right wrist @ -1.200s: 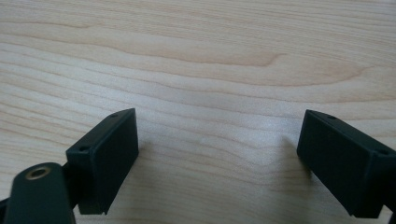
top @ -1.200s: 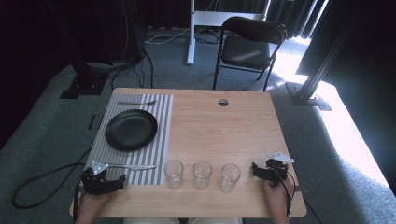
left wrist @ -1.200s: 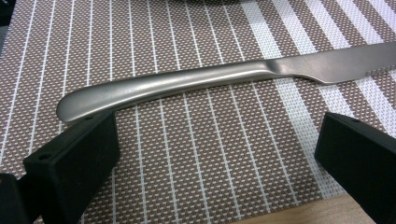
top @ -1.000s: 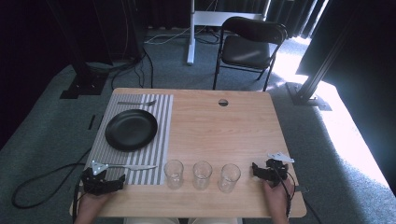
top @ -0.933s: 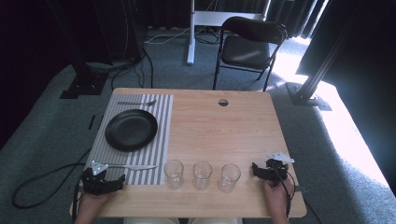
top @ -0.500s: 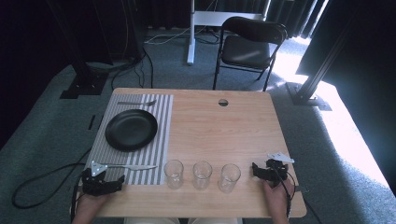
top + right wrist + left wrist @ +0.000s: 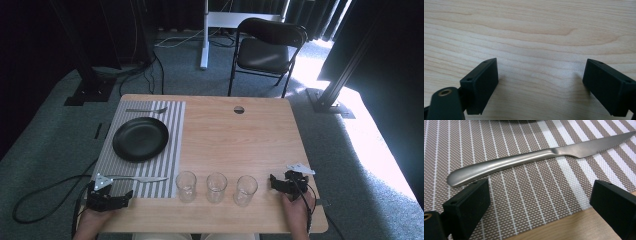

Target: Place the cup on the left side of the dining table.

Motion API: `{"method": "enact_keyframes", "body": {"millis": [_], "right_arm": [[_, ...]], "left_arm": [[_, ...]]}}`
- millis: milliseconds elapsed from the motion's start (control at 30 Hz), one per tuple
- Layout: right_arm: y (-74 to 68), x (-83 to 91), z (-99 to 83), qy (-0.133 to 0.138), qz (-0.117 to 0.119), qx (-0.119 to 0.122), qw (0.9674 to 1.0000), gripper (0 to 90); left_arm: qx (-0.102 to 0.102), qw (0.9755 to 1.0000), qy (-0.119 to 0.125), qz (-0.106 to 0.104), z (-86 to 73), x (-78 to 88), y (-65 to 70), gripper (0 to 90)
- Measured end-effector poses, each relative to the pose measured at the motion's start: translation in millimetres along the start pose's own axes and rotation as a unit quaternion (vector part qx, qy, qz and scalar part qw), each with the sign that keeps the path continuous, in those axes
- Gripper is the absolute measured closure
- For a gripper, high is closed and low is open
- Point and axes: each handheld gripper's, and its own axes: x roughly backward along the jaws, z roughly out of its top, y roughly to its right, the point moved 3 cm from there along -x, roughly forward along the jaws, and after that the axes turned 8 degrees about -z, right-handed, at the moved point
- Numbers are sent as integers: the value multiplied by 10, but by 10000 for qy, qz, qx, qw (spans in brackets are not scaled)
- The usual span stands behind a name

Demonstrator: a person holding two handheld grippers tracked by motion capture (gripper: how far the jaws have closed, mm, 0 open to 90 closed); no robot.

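Observation:
A steel table knife [image 7: 142,178] [image 7: 524,160] lies on the striped placemat [image 7: 172,150] [image 7: 524,195], below a black plate [image 7: 140,138]. My left gripper [image 7: 109,196] [image 7: 537,192] rests at the mat's near edge, just short of the knife's handle. It is open; its jaws have just been closing a little, with nothing between them. My right gripper [image 7: 284,182] [image 7: 540,75] sits open on the bare wooden table [image 7: 240,140] at the near right, with only wood between its jaws.
Three clear glasses [image 7: 186,186] [image 7: 216,187] [image 7: 246,190] stand in a row along the near edge between the grippers. A fork [image 7: 146,110] lies at the mat's far end. A folding chair [image 7: 270,50] stands beyond the table.

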Motion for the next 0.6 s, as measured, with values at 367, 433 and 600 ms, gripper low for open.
{"method": "enact_keyframes", "body": {"millis": [367, 433, 600], "right_arm": [[-1, 0, 0, -2, 0, -7, 10000, 124], [-1, 0, 0, -1, 0, -5, 10000, 124], [-1, 0, 0, -1, 0, -5, 10000, 124]], "left_arm": [[-205, 9995, 148, -194, 73, 58, 143, 37], [-274, 9991, 150, -291, 108, 84, 200, 44], [-305, 9984, 219, -433, 136, 124, 252, 44]]}}
